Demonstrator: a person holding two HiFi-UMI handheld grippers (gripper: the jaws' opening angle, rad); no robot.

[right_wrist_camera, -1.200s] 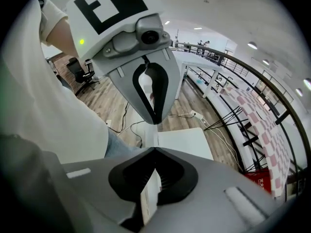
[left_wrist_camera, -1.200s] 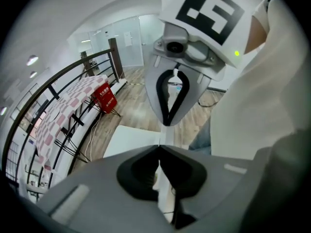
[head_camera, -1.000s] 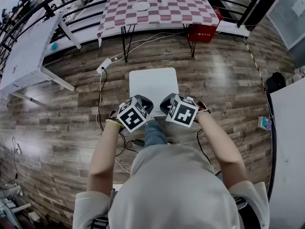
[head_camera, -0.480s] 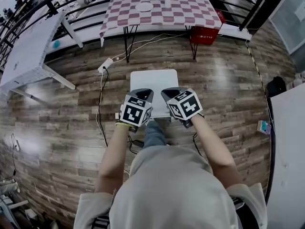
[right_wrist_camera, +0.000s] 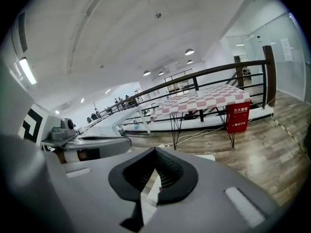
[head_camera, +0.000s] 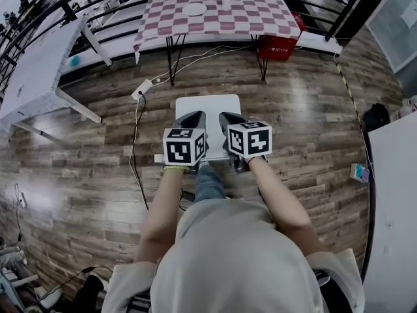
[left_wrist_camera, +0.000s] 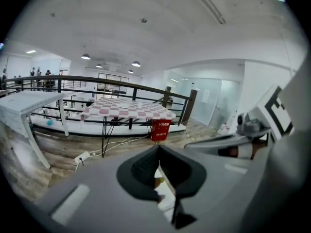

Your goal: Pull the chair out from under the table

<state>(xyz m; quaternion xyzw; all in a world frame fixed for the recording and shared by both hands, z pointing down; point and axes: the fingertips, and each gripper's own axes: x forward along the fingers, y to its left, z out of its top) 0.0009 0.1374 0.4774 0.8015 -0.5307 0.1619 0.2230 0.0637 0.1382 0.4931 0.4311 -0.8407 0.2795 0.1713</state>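
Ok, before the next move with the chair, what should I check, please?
1. The chair is out from under the table: ok, it stands apart on open floor.
2. The left gripper is empty: ok, jaws shut, nothing between them.
3. The right gripper is empty: ok, jaws shut, nothing between them.
4. The cable is clear of the chair's legs: cannot tell, the seat hides them.
5. The chair is upright: ok.

My head camera looks steeply down on the wooden floor (head_camera: 78,162); the cameras on my left tool (head_camera: 193,117) and right tool (head_camera: 228,117) look forward (slightly downward), sharing the checkered bench (head_camera: 218,8).
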